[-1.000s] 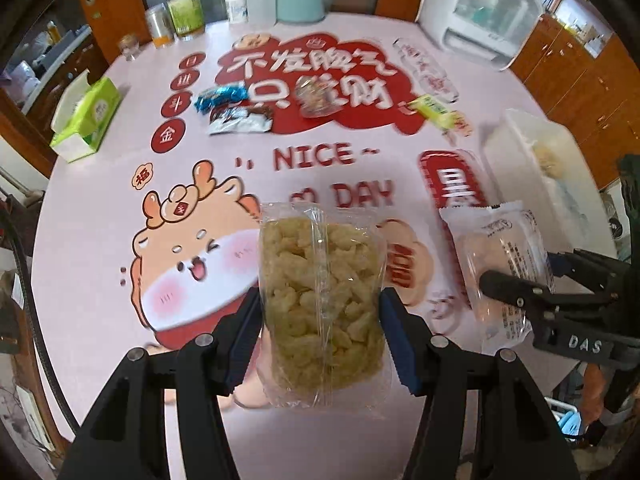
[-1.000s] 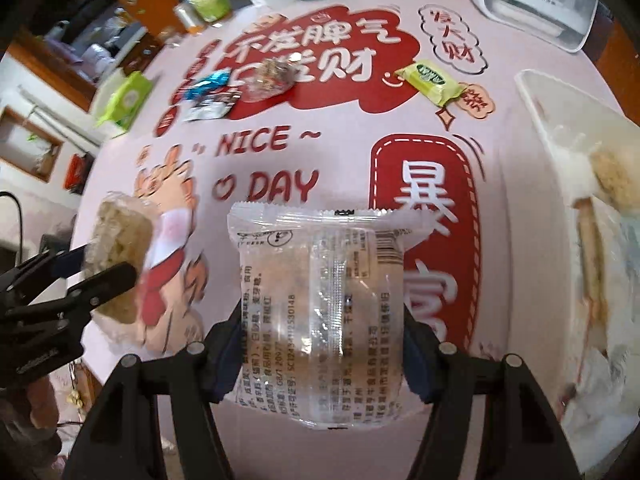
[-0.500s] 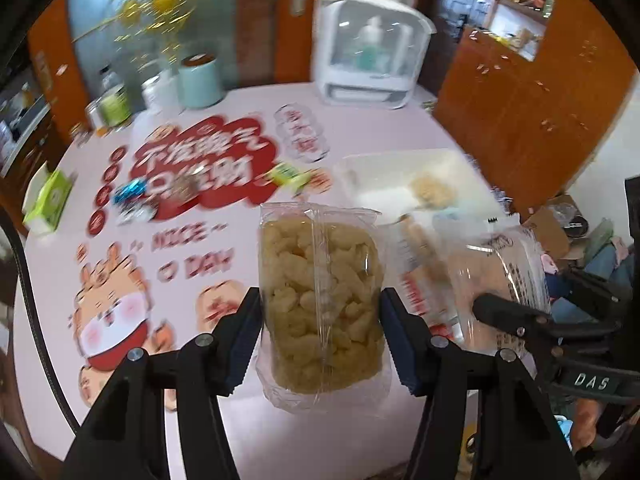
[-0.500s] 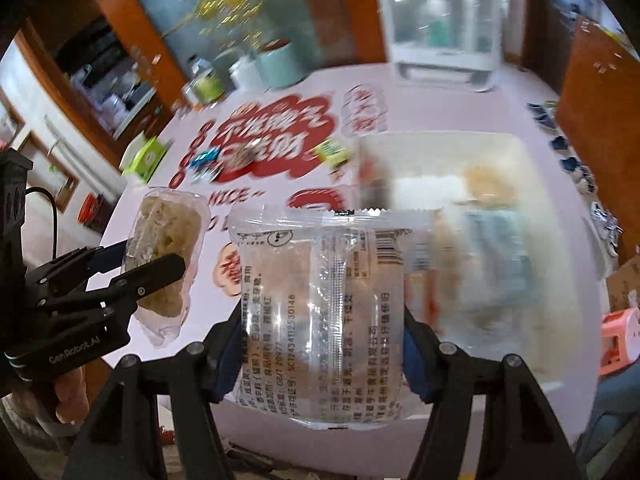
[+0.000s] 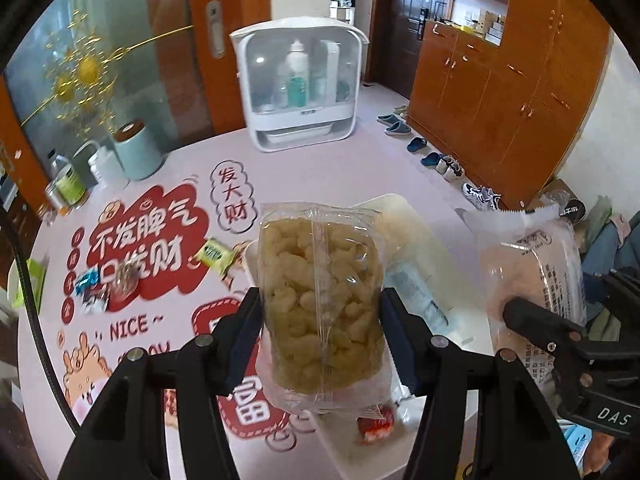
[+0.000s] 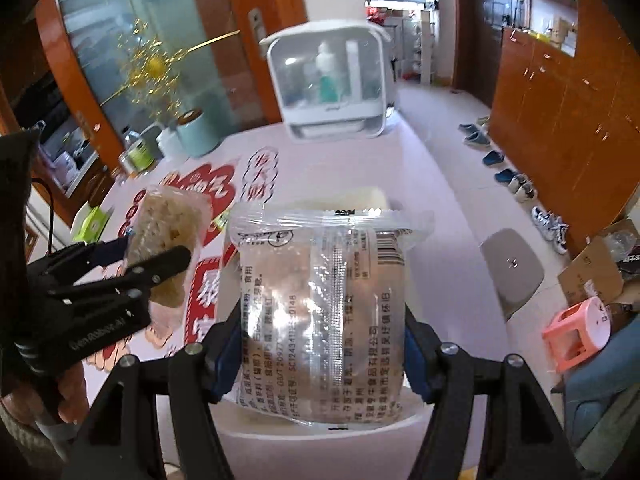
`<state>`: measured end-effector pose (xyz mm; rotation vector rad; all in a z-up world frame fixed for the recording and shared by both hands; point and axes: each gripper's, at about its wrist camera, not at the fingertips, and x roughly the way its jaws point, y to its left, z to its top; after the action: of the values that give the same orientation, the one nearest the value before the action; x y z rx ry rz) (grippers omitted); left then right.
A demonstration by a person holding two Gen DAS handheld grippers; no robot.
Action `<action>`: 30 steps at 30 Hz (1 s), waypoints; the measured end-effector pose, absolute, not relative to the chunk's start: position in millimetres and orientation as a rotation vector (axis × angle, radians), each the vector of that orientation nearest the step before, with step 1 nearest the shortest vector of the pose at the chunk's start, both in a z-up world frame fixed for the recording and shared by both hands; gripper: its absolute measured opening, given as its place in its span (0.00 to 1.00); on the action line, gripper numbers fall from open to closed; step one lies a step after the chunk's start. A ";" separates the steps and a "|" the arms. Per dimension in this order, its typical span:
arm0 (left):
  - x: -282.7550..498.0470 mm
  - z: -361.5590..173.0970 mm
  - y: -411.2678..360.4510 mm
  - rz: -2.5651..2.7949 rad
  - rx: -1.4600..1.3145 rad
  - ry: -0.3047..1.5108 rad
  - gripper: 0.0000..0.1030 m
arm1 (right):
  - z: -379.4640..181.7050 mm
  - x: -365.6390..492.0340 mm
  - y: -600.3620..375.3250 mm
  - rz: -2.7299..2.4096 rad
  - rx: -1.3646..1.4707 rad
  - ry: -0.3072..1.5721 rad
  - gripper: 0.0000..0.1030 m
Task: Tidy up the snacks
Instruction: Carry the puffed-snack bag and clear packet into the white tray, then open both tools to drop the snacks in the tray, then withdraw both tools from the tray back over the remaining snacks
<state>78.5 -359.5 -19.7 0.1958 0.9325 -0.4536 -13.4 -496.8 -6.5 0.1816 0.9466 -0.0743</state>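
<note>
Grippers both clamped: left gripper (image 5: 322, 312) on puffed-snack pack (image 5: 320, 304), right gripper (image 6: 320, 340) on bread pack (image 6: 320, 316). Slick wrappers could slip, missing white bin (image 5: 460, 364).

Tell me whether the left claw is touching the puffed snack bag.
Touching. The left wrist view shows the left claw with both blue pads pressed against the puffed snack bag.

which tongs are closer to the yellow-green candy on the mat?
Left. Left tongs, holding the puffed snack pack, sit just right of the yellow-green candy; right tongs are further right, beyond the white bin.
</note>
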 end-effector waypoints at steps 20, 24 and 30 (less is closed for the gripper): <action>92.9 -77.7 -349.2 -0.390 0.186 1.041 0.85 | -69.6 6.6 -517.7 -0.154 0.235 1.034 0.80; 87.2 -76.0 -336.5 -0.380 0.154 1.048 0.85 | -66.0 4.1 -518.7 -0.152 0.246 1.026 0.80; 74.8 -69.8 -319.7 -0.373 0.141 1.027 0.85 | -63.2 -3.6 -511.1 -0.128 0.260 1.024 0.80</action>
<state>74.8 -319.7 -69.8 0.1409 1.0267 -0.3733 -3.6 -511.1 -63.2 0.2603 1.0243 -0.1285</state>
